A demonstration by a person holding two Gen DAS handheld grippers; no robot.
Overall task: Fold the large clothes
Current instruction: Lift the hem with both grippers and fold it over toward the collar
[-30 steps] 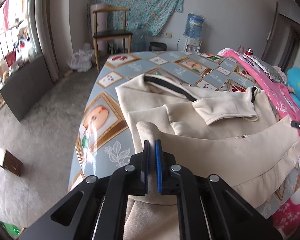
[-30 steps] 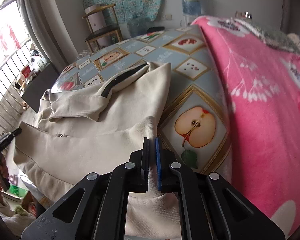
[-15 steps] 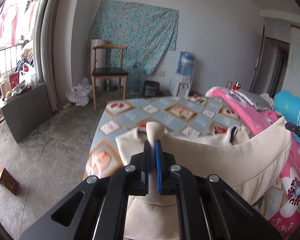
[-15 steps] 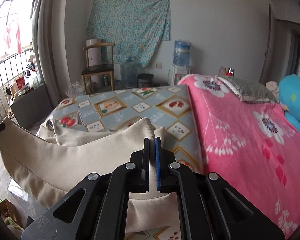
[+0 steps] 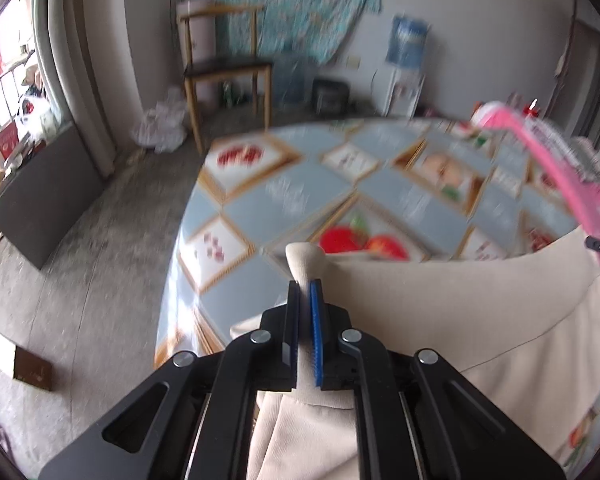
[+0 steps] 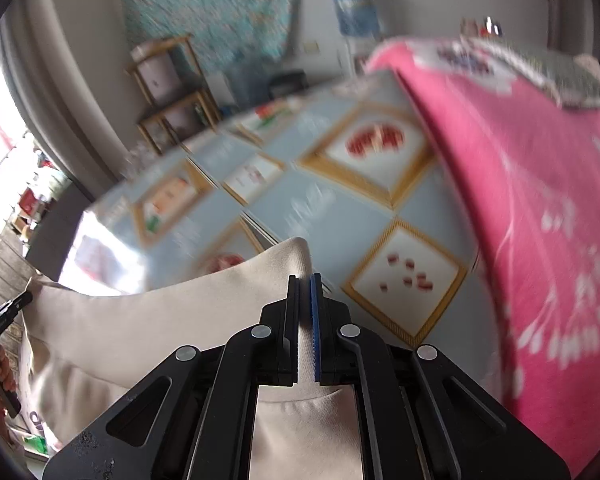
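A large beige garment [image 5: 460, 312] hangs stretched between my two grippers above the bed. My left gripper [image 5: 305, 292] is shut on one corner of its edge, which pokes up past the fingertips. My right gripper [image 6: 305, 284] is shut on the other corner of the beige garment [image 6: 160, 320]. The cloth sags in a curve between them and hides the rest of the garment below. Each view shows the other gripper's tip at the frame edge.
The bed has a blue sheet with fruit panels [image 5: 284, 200] and a pink flowered blanket [image 6: 540, 200] on its right side. A wooden chair [image 5: 224, 64], a water dispenser [image 5: 408, 56] and a cardboard box [image 5: 20, 364] stand on the concrete floor.
Both grippers have carried the garment's edge up off the bed and forward over it, and the views now tilt down toward the sheet. Both stay shut on the cloth.
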